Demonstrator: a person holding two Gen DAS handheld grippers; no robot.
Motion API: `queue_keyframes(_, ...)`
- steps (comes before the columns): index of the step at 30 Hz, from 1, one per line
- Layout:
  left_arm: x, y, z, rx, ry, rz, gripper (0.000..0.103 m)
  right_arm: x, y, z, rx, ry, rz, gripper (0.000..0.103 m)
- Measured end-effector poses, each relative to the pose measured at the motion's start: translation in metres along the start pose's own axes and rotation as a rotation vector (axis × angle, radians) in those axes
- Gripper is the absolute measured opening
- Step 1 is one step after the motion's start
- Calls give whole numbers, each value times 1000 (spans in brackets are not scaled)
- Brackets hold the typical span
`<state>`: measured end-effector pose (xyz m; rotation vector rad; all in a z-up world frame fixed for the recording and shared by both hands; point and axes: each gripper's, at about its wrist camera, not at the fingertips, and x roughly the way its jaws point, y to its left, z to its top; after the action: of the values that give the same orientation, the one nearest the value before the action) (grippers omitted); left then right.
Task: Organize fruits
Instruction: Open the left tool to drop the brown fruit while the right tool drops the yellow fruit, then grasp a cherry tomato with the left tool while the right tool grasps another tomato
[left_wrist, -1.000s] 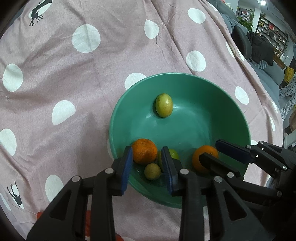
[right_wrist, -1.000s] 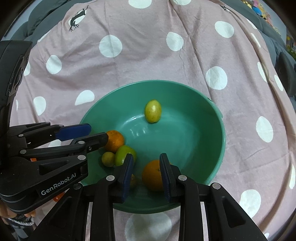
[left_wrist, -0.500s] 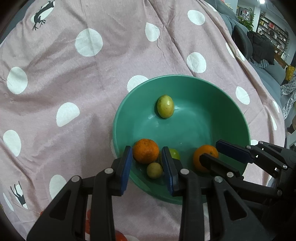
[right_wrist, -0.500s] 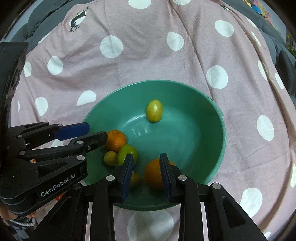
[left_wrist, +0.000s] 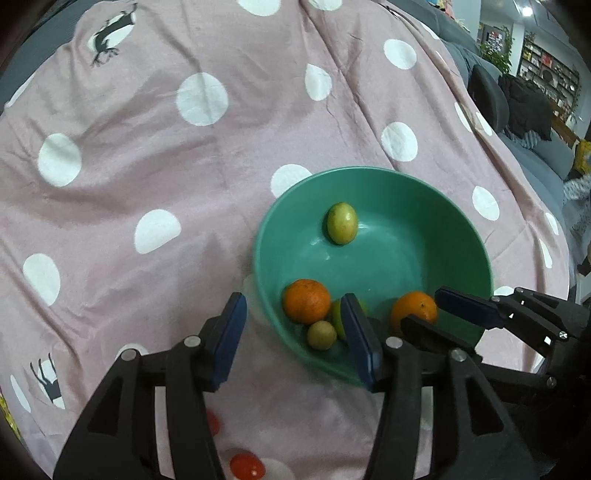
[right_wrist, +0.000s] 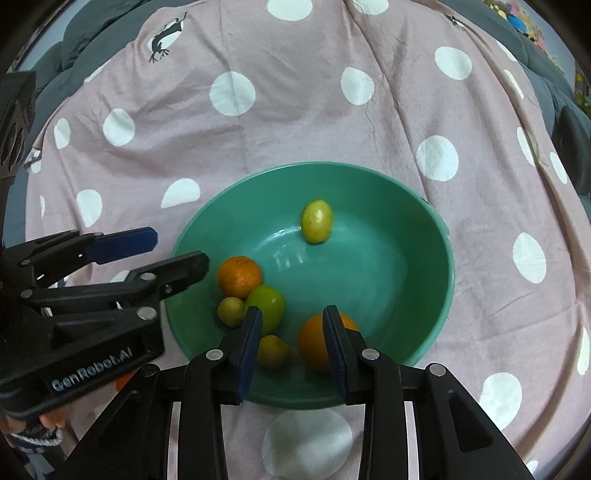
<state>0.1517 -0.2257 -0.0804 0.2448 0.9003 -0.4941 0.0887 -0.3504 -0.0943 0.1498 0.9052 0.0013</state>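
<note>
Inside green bowl (right_wrist: 439, 295): citrus fruits (right_wrist: 239, 277)

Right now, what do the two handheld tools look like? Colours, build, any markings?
Both match: the left tool and the right tool have black plastic bodies of jointed bars with silver rivets, and two flat fingers faced with blue pads. White "GenRobot.AI" lettering marks the left body. No cables visible.

The green fruit (left_wrist: 335, 314) hides behind the left gripper's finger (left_wrist: 356, 345). Part of one orange (right_wrist: 317, 345) is covered by the right gripper's finger (right_wrist: 334, 347). Red things (left_wrist: 245, 466) at the bottom edge are cut off and blurry. Far shelves (left_wrist: 543, 70) look too small.
</note>
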Motion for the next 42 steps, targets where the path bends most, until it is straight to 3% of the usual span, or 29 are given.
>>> queue_keyframes(10, -23, 37, -44, -99, 38, 50, 58, -24, 40, -8, -78, -16, 46, 34)
queue_keyframes(25, -69, 109, -135, -291, 69, 123, 64, -33, 129, -50, -233, 63, 234, 34)
queue_keyframes(36, -92, 165, -207, -475, 102, 146, 65, -15, 138, -68, -228, 142, 270, 34)
queue_keyframes(42, -102, 166, -219, -486, 89, 112, 65, -8, 133, -72, -202, 135, 306, 34)
